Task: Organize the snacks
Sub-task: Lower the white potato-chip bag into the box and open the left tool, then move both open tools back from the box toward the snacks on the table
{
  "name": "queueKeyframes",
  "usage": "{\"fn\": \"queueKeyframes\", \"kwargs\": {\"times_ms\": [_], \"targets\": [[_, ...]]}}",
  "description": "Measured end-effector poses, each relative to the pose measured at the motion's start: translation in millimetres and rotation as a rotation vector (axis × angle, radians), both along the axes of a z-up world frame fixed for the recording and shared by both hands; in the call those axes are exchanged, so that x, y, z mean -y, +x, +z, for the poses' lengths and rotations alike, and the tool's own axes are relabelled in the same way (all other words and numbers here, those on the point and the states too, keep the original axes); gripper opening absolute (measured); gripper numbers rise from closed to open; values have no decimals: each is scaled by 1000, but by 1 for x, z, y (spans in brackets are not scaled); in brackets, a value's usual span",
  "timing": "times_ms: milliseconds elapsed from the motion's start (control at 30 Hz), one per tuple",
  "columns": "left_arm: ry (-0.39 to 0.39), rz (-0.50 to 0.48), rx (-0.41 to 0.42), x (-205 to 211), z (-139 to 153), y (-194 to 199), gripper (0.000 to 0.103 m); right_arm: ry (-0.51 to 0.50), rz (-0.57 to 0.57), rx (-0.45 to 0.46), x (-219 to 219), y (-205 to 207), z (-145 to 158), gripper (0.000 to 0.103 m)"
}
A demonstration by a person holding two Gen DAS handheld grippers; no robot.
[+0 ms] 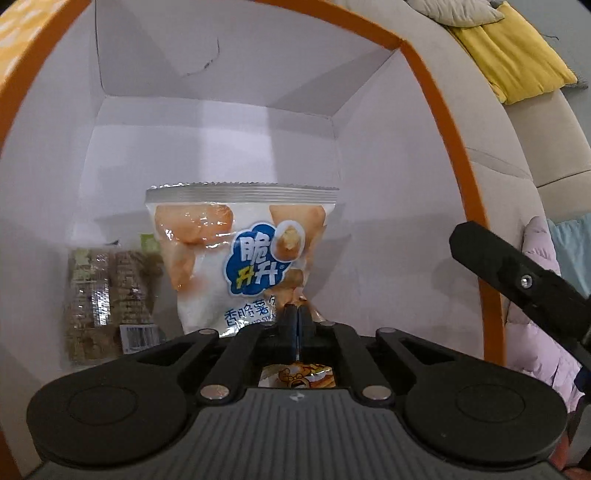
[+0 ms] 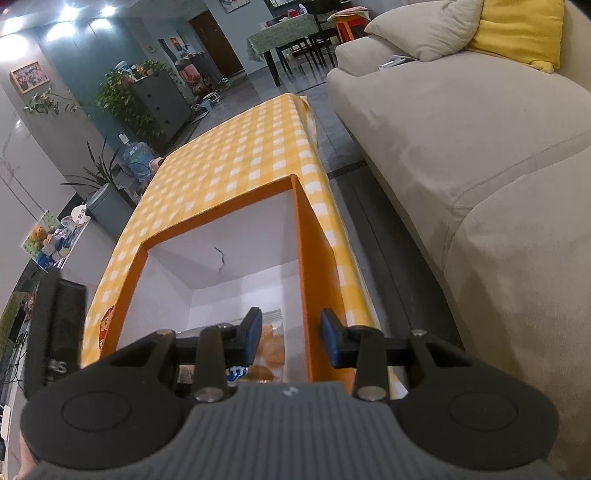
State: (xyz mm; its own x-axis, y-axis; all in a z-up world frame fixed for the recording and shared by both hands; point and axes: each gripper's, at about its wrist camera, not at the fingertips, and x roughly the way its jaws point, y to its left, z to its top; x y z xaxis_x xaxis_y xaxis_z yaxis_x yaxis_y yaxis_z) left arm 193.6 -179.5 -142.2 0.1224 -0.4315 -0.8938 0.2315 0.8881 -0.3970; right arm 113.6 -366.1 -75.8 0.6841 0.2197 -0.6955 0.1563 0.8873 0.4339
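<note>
Your left gripper point(image 1: 296, 325) is pinched tight on the bottom corner of the chip bag point(image 1: 240, 258), jaws together on the foil, and the bag hangs ahead of the fingertips, down inside the orange box point(image 1: 436, 110). Just left of that bag, lower in the box, lies a clear pack of brown bars point(image 1: 107, 299). Directly under your gripper another snack wrapper point(image 1: 297, 376) peeks through, so the floor below you is already taken.

Your right gripper point(image 2: 291, 341) sits with its jaws apart and nothing between the blue pads point(image 2: 253, 334); the box's right wall point(image 2: 314, 295) runs up between them, and it looks to be steadying or waiting there. I can't tell whether a pad touches the wall.

For this drop, I'd keep the bag upright and ease it toward the free white floor beyond your fingertips, then let go only once its far edge rests. Watch the bar pack on your left; I reckon the bag could tip over it. The right gripper's arm also juts in at your right edge.

Outward: the box stands on the yellow checked counter point(image 2: 240, 155), with a beige sofa point(image 2: 461, 147) to your right and a yellow cushion point(image 2: 517, 33) on it.
</note>
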Motion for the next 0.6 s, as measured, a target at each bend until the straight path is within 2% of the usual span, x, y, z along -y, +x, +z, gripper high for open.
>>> {"fn": "queueKeyframes", "kwargs": {"times_ms": [67,133,200,233,367,500,600], "targets": [[-1,-3,32,-1,7,-3,4,1,1,-1,0,0,0,35],[2,-2,65,-5,19,-9,12,-6,6,-3,0,1,1,35],[14,-5,93,-7,29,-11,30,-18,15,-2,-2,0,2,35],[21,-3,110,-8,35,-12,33,-24,20,-3,-3,0,3,35],[79,35,169,-16,55,-21,70,-37,28,-6,-4,-3,8,36],[103,72,202,-26,70,-32,80,-55,38,15,-6,-8,16,36],[108,106,209,-36,79,-36,81,-73,41,28,-8,-11,21,37]]}}
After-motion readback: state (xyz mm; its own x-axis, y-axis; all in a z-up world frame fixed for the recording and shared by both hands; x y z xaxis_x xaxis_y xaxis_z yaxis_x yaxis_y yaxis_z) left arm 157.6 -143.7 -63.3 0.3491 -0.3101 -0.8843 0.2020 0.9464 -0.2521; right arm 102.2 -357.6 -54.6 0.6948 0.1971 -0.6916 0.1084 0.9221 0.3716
